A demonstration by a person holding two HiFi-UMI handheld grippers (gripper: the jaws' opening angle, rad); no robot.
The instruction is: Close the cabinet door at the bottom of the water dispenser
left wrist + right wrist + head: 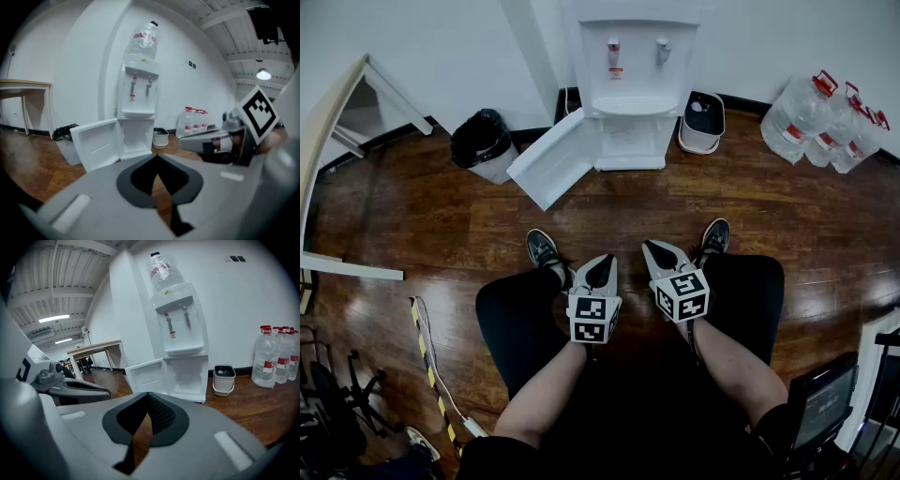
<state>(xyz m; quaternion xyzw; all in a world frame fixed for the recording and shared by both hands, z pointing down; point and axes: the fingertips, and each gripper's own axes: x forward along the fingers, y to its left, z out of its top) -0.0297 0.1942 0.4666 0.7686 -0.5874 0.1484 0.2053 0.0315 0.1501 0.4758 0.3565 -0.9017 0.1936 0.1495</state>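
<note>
1. The cabinet door stands wide open, swung left of the water dispenser, well ahead.
2. Left tongs: pinched together, empty.
3. Right tongs: likewise closed, nothing held.
4. Best bet: close in and push the door's outer edge rightward.

White walls, glossy dark wood floor, pale table at left, ceiling lamps.

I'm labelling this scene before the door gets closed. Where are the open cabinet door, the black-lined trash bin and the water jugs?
cabinet door (555,159), head view, middle of its inner face.
trash bin (481,138), head view, black liner at its top.
water jugs (797,117), head view, body of the leftmost jug.
</note>
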